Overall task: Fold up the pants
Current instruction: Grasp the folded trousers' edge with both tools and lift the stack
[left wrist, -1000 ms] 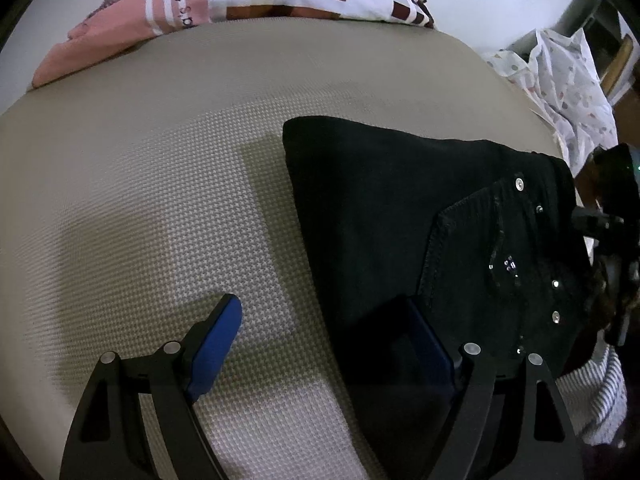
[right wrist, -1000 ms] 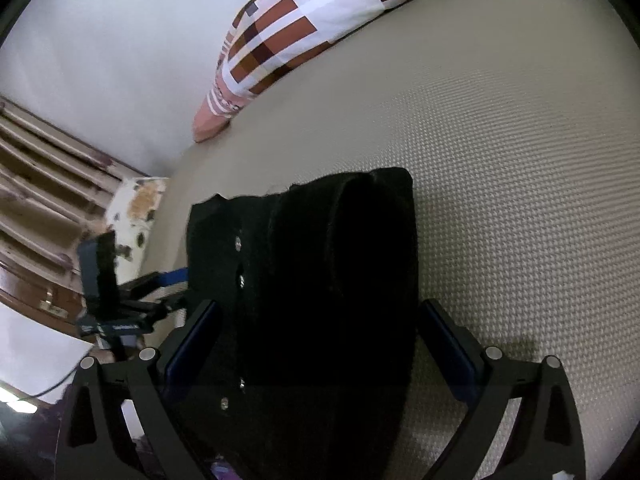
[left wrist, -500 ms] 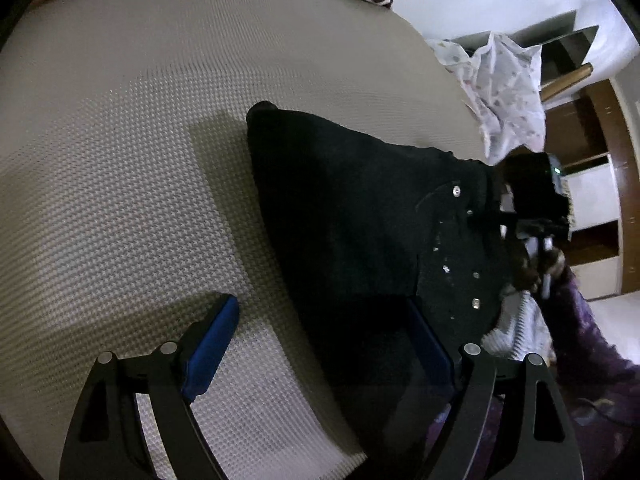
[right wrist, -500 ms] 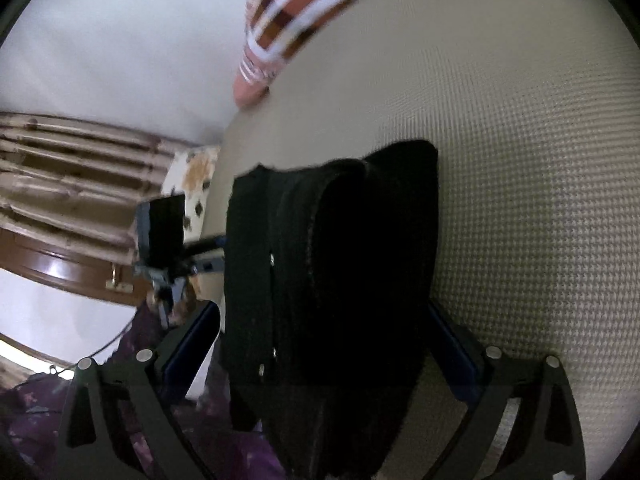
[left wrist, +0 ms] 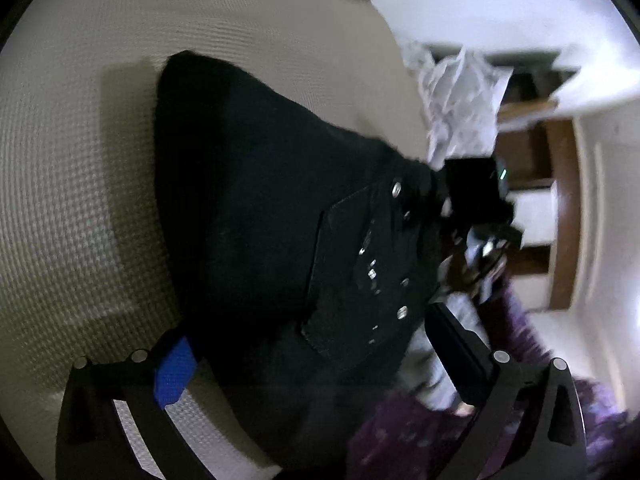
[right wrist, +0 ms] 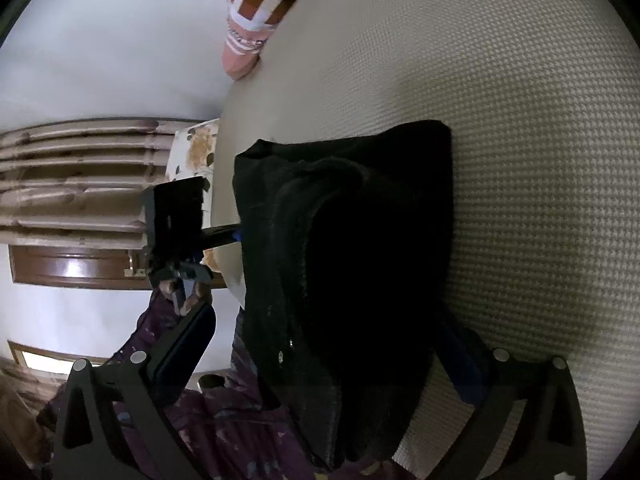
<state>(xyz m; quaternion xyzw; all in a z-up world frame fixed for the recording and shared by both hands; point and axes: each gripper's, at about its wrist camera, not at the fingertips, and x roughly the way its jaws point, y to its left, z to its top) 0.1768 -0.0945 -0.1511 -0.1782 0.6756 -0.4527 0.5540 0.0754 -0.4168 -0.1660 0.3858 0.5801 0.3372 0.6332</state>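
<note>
Black folded pants [left wrist: 256, 208] with metal studs on a back pocket lie on the beige bed cover [left wrist: 80, 200]. My left gripper [left wrist: 316, 356] straddles their near end. Its jaws are opening, and the blue pad [left wrist: 176, 372] stands off the cloth on the bed. From the other side, the pants [right wrist: 352, 240] show a thick rolled fold. My right gripper [right wrist: 324, 348] also has its jaws opening, with the pants' end lying between the fingers and not pinched. The left tool's black housing [right wrist: 172, 212] shows at the pants' far side.
A red, white and brown checked pillow [right wrist: 260, 4] lies at the head of the bed. A white flowered cloth [left wrist: 460, 92] and wooden shelves [left wrist: 560, 208] stand beyond the bed's edge. A person's purple patterned clothing [right wrist: 180, 420] is close below both grippers.
Both views have swung and rolled toward the bed's edge. The left jaws have spread wider, so the pants now lie between the fingers. The pants themselves have stayed in place.
</note>
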